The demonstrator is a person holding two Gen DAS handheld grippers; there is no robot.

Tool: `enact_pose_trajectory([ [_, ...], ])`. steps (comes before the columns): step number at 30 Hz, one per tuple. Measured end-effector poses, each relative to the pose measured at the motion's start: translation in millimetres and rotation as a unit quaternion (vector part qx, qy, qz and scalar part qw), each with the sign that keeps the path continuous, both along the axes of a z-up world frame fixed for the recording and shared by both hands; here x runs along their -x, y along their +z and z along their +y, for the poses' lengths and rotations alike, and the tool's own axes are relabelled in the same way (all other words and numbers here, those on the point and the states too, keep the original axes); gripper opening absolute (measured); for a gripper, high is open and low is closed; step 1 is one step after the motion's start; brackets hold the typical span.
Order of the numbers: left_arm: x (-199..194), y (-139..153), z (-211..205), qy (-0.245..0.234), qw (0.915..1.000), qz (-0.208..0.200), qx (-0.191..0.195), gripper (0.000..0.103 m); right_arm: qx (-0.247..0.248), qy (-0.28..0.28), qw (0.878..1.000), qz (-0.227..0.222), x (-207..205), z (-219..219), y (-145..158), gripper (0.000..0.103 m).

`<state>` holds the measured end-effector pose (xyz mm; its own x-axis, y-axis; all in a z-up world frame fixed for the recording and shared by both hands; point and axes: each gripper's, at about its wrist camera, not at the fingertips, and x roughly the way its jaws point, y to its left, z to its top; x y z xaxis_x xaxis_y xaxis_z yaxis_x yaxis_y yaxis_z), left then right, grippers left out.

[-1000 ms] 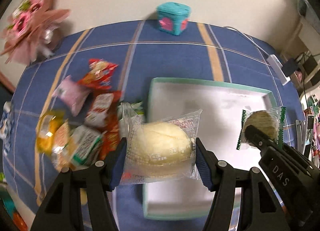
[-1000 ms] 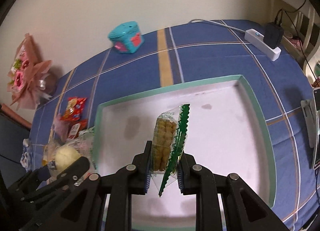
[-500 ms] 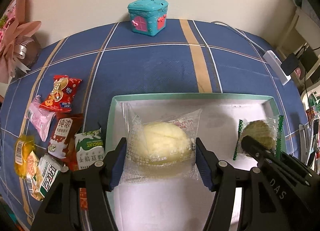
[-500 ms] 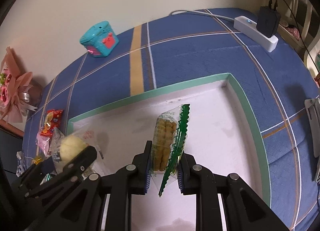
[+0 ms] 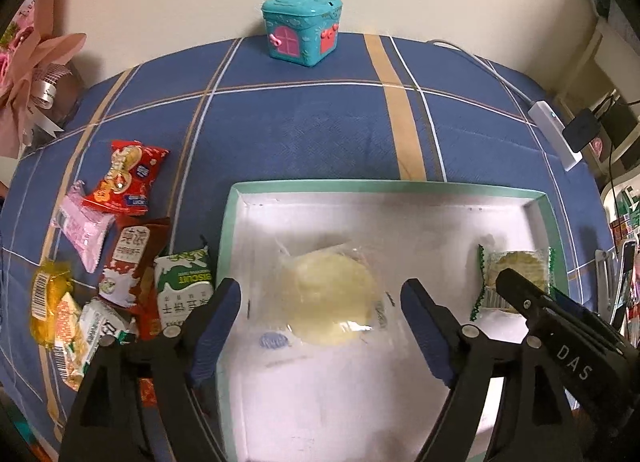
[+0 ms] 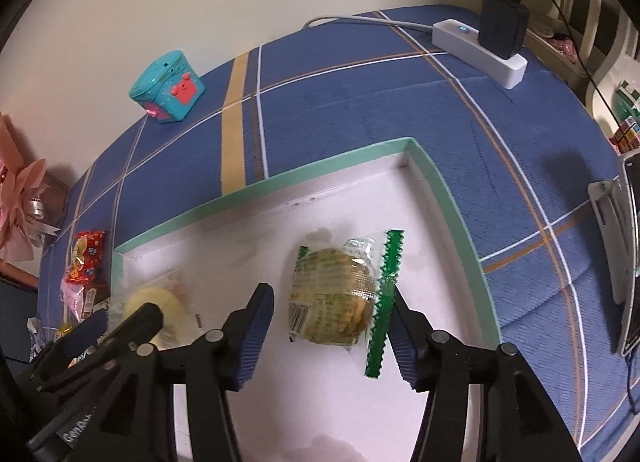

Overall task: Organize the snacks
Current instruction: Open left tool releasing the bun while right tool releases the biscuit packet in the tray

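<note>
A white tray with a green rim (image 5: pixel 384 184) (image 6: pixel 440 186) lies on the blue cloth. A pale bun in a clear wrapper (image 5: pixel 330 304) (image 6: pixel 154 304) lies in the tray, between the open jaws of my left gripper (image 5: pixel 320 314). A cracker pack with green edges (image 6: pixel 338 298) (image 5: pixel 516 276) lies in the tray's right part, between the open jaws of my right gripper (image 6: pixel 332 332). Its green seam touches the right finger. Several loose snack packs (image 5: pixel 120 254) lie left of the tray.
A teal toy house box (image 5: pixel 302 28) (image 6: pixel 166 88) stands at the table's far edge. A white power strip with a black adapter (image 6: pixel 486 44) lies at the far right. A pink bouquet (image 5: pixel 28 74) lies at the far left. A phone stand (image 6: pixel 616 250) is right of the tray.
Both grippers have opened and let go. The bun and the cracker pack now lie flat in the tray. Both grippers moved further over the tray.
</note>
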<state>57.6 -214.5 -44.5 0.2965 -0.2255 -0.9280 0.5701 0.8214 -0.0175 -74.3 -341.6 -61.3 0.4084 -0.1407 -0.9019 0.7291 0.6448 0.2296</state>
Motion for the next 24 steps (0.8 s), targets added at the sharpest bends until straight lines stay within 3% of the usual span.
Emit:
enact_pose_trajectory([
  [2, 0.3, 2.9, -0.2, 0.001, 1.0, -0.007, -0.003, 0.094, 0.002, -0.002, 1.0, 0.0, 0.7, -1.9, 1.0, 0.074],
  [9, -4.0, 10.6, 8.6, 0.014, 0.9998, -0.011, 0.0, 0.095, 0.022, -0.005, 1.0, 0.003, 4.0, -1.1, 5.0, 0.103],
  [12, -10.8, 10.7, 16.0, 0.031, 0.9994, -0.013, 0.004, 0.103, 0.025, -0.007, 1.0, -0.002, 4.8, -1.8, 4.9, 0.103],
  [24, -22.2, 10.4, 43.7, 0.066, 0.9976, -0.017, 0.005, 0.103, 0.056, -0.003, 0.998, 0.009, 5.6, 9.2, 11.0, 0.103],
])
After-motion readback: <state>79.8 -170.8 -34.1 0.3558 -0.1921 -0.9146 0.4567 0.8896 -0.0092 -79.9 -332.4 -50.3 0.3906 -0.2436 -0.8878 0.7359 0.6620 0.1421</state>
